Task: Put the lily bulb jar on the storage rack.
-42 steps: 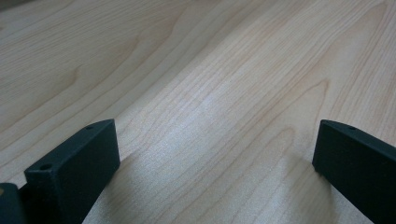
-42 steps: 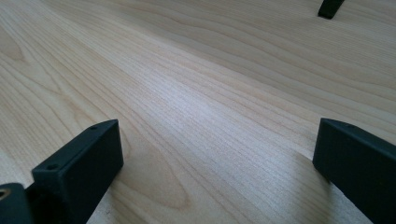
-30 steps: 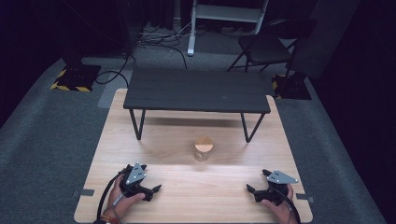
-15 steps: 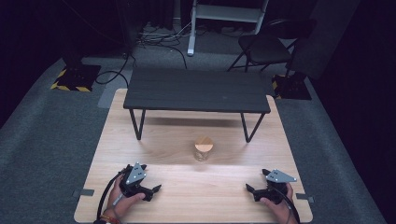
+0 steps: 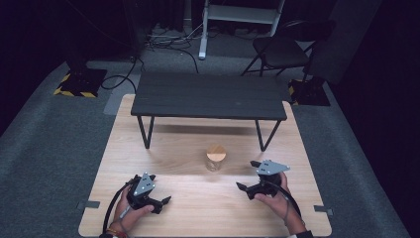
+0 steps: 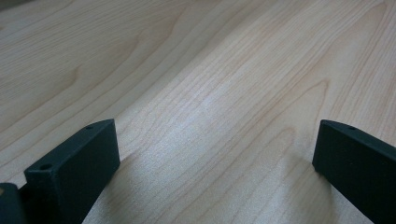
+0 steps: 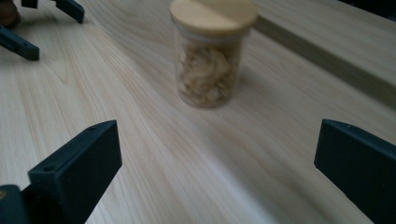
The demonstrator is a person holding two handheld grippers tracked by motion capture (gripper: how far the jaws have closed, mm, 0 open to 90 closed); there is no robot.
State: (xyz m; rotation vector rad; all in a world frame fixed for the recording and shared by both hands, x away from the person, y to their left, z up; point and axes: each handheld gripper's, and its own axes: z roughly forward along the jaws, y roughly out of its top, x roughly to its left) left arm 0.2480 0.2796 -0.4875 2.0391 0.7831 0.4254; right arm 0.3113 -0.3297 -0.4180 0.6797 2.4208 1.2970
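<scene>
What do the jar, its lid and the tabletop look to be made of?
The jar looks like clear glass or plastic; pale contents show through. Its lid looks like light unfinished wood or bamboo, matte tan. The tabletop shows pale wood grain, possibly laminate, with a soft sheen.

The left gripper [image 5: 161,191], nearest the wooden table's [image 5: 198,208] front-left corner, is a black body topped by a grey three-cornered plate dotted with small dark screws. A black cable loops from it back along the forearm, and a beaded bracelet in warm colours sits on that wrist. The right gripper [image 5: 246,175], toward the table's front-right corner, has the same black build and grey plate, with a black cable curving around the hand [image 5: 274,198]; a dark sleeve edge shows at that wrist. Up close, each jaw is a flat matte-black block with a small round hole near its tip.
</scene>
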